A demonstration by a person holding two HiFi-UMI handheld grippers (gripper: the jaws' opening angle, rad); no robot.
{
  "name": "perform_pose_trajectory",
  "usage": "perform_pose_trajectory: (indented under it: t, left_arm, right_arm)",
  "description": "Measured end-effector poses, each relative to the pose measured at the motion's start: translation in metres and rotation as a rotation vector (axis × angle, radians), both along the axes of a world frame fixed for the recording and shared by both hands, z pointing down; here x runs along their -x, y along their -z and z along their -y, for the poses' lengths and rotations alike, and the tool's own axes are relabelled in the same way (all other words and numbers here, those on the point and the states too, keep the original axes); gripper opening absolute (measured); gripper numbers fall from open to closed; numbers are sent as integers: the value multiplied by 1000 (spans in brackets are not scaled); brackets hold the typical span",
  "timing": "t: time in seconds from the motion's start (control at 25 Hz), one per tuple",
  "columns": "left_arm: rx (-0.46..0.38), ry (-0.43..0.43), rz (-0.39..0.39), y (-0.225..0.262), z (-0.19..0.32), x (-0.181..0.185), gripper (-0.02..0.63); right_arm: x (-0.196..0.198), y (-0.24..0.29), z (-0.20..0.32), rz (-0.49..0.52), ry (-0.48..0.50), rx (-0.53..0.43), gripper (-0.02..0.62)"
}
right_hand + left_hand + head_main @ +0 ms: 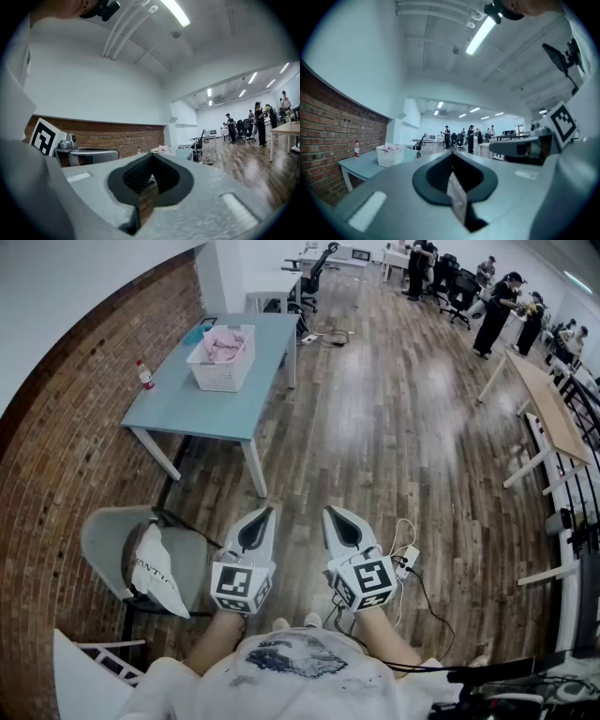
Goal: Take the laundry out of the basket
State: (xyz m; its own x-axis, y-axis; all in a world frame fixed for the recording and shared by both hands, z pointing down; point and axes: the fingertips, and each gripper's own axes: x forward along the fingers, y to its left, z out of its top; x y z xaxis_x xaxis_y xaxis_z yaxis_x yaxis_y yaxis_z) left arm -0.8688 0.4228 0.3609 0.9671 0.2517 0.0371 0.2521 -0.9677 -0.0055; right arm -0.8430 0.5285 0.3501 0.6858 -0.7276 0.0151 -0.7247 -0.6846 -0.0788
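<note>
Left gripper [267, 512] and right gripper [329, 513] held level side by side, both clamped tight on nothing, basket [217, 379] well ahead.

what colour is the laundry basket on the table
The basket is white, holding pink laundry; the head view shows it best.

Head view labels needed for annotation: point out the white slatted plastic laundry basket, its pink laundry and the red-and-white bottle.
white slatted plastic laundry basket [217, 374], head view, front wall
pink laundry [225, 343], head view, heap's middle
red-and-white bottle [145, 377], head view, body
</note>
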Motion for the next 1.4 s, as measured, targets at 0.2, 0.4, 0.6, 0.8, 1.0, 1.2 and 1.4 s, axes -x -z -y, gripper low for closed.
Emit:
perform_pose_trajectory:
  t: [0.2, 0.4, 0.6, 0.8, 1.0, 1.2, 1.4]
  left_arm:
    - [-6, 4, -5, 3, -15, 8, -9]
    - [-4, -16, 3, -1, -29, 4, -9]
    - [-2, -23, 1, -3, -43, -1, -9]
    - [14, -12, 9, -11, -49, -9, -9]
    - [6, -23, 16, -18, -44, -42, -9]
    - [12, -24, 15, -27, -24, -98, -9]
    - [18, -22, 27, -40, 8, -186, -9]
  right_arm:
    - [10, 2, -19, -3, -7, 6, -3]
    - [10, 2, -34, -2, -18, -1, -3]
    - [7, -3, -55, 21, -12, 1, -3]
    - [-1, -14, -65, 51, -3, 9, -3]
    - [-30, -19, -54, 51, 14, 11, -3]
    - [-86, -36, -35, 71, 16, 24, -3]
    - [-174, -48, -5, 87, 14, 37, -3]
